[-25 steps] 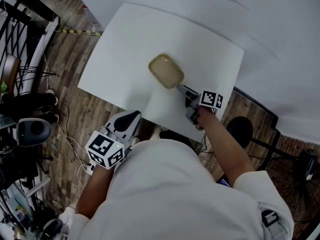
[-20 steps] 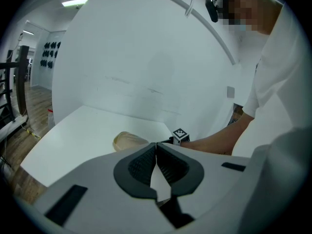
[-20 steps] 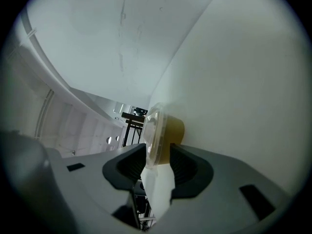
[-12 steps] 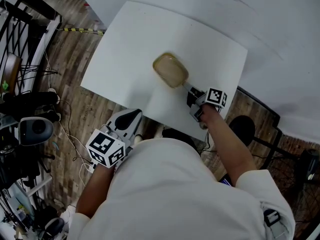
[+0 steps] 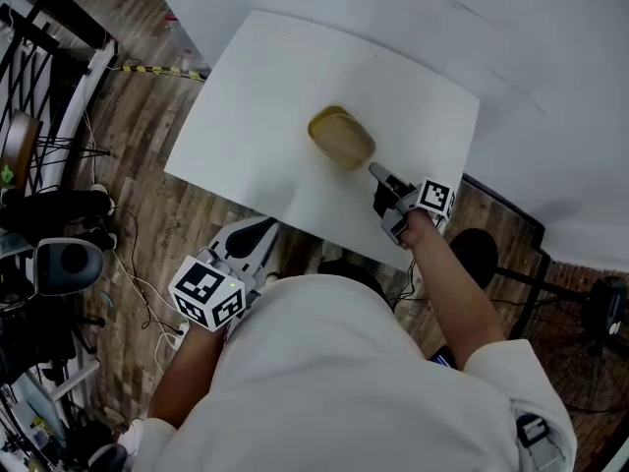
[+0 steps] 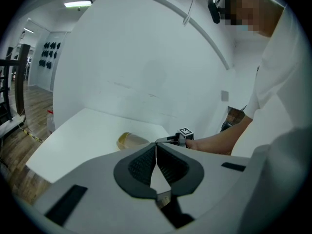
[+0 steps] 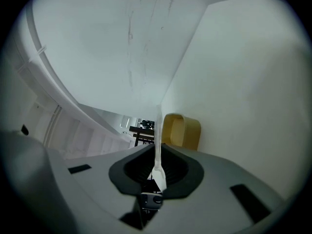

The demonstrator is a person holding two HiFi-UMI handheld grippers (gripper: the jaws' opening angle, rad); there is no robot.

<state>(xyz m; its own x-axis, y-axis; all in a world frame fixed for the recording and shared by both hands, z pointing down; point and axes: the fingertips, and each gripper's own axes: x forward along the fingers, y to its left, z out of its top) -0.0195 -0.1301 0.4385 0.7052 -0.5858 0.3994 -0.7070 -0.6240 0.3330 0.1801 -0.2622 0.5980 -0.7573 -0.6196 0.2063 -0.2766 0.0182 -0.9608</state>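
Observation:
A yellow-brown tub (image 5: 341, 138) with a clear lid lies on the white table (image 5: 256, 106), a little right of its middle. My right gripper (image 5: 376, 172) is shut and empty. Its tips rest just short of the tub's near right end, apart from it. In the right gripper view the tub (image 7: 181, 130) stands just beyond the closed right gripper (image 7: 158, 147). My left gripper (image 5: 261, 228) hovers off the table's near edge, shut on nothing. The left gripper view shows the closed left gripper (image 6: 156, 146) with the tub (image 6: 129, 140) and the right gripper's marker cube (image 6: 185, 132) ahead.
A curved white backdrop (image 5: 550, 87) rises behind the table. Wood floor (image 5: 128, 224) with cables and a black rack (image 5: 39, 57) lies at the left. A dark stool base (image 5: 482, 254) and a fan (image 5: 601, 313) stand at the right.
My right gripper has let go of the tub's rim and drawn back a little toward the near edge; the tub stays on the table. The left gripper has hardly moved.

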